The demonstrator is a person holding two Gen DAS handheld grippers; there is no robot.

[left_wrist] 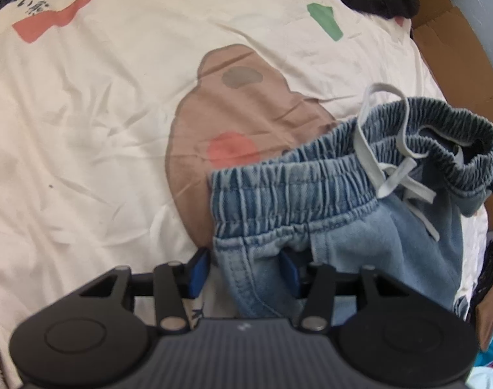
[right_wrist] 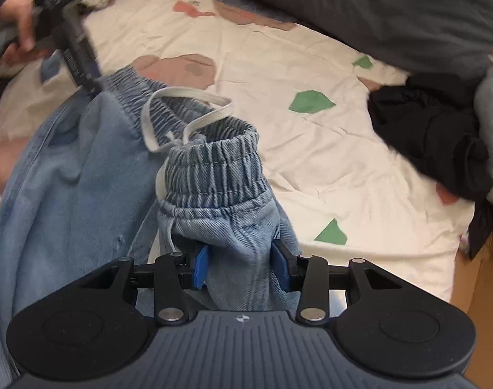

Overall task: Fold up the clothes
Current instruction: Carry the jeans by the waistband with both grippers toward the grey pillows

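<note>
A bed [right_wrist: 360,168] carries everything, spread with a cream sheet [left_wrist: 100,129] that is creased and printed with brown, coral and green shapes. A crumpled black garment [right_wrist: 434,136] lies on the sheet near its far right edge, and a large dark grey cover [right_wrist: 360,9] is heaped along the far side of the bed.

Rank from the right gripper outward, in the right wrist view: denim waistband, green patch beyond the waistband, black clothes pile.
From the right gripper:
1. denim waistband, just ahead, above the fingers.
2. green patch, farther on, right of centre on the sheet.
3. black clothes pile, far right at the bed's edge.
</note>
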